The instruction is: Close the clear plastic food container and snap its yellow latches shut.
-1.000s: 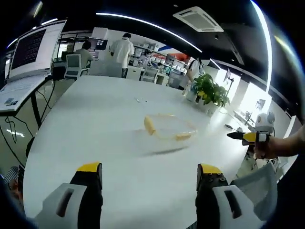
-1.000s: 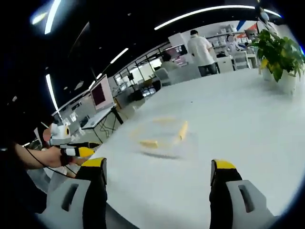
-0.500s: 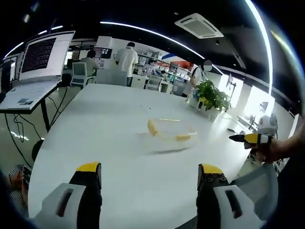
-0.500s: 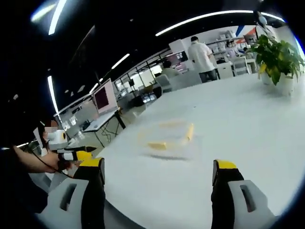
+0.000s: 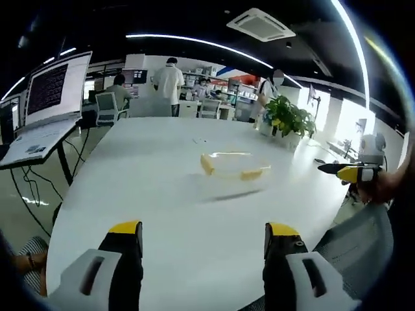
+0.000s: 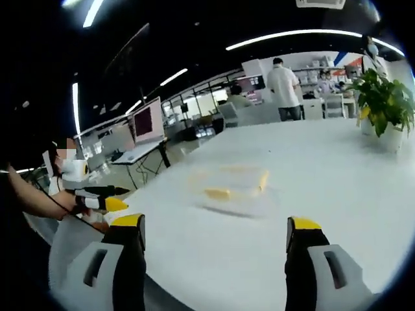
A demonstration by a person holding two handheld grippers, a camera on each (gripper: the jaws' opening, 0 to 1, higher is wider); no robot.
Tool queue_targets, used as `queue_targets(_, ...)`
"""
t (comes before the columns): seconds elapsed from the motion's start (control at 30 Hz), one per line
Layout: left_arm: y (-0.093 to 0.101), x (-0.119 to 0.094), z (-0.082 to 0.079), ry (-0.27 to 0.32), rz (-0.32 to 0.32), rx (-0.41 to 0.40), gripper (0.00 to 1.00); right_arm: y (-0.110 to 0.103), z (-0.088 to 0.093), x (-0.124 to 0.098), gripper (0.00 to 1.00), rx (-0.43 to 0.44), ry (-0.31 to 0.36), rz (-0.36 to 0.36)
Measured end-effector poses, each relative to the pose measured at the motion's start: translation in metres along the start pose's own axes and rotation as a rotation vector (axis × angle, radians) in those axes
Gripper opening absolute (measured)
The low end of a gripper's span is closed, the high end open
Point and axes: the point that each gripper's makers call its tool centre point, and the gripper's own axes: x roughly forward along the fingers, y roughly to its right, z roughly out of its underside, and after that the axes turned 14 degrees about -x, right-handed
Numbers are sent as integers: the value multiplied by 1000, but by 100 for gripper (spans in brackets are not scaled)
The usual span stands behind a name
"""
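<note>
The container (image 5: 233, 172) sits out on the table (image 5: 142, 194), well ahead of the left gripper (image 5: 201, 262) and a touch to its right — nothing touching it. Beyond it, near the table's far right edge, stands a potted plant (image 5: 288, 120). From the right gripper (image 6: 214, 259), the container (image 6: 235, 189) lies ahead, well apart, the plant (image 6: 384, 107) far off to the right, the left gripper (image 6: 97, 197) coming in at the left.
</note>
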Motion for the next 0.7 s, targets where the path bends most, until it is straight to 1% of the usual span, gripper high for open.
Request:
queue_targets(0.03,-4,0,2,-10,-14,2,71,-2,3,0,88,-26,-15,-7)
queue_targets(0.07,-5,-1,2,-8,-19,-8,71,-3,5,0,88,-31,-21,-9)
queue_targets(0.13,-9,-2,1,0,-29,-31,71,-3,4,1,88,-30,-19,-15)
queue_targets(0.2,-17,-1,5,-21,-58,-58,71,-1,4,1,88,-28,-23,-11)
queue_targets(0.3,-14,-1,4,-14,-55,-40,70,2,6,1,87,-3,-29,-4)
queue_targets(0.33,-12,0,5,-20,-56,-24,70,3,7,2,87,0,-32,-1)
queue_targets(0.4,-14,2,8,-35,-58,-18,69,2,9,3,87,5,-38,-2)
queue_targets(0.5,-14,3,12,-55,-54,-15,69,1,9,3,86,-22,-42,-6)
queue_targets(0.53,-13,4,16,-73,-52,-3,69,-1,10,2,85,-40,-43,-3)
queue_targets(0.6,-10,4,19,-88,-43,12,69,-3,11,2,86,-44,-45,-11)
queue_targets(0.7,-7,5,25,-118,-25,18,68,-5,14,3,85,-84,-60,-12)
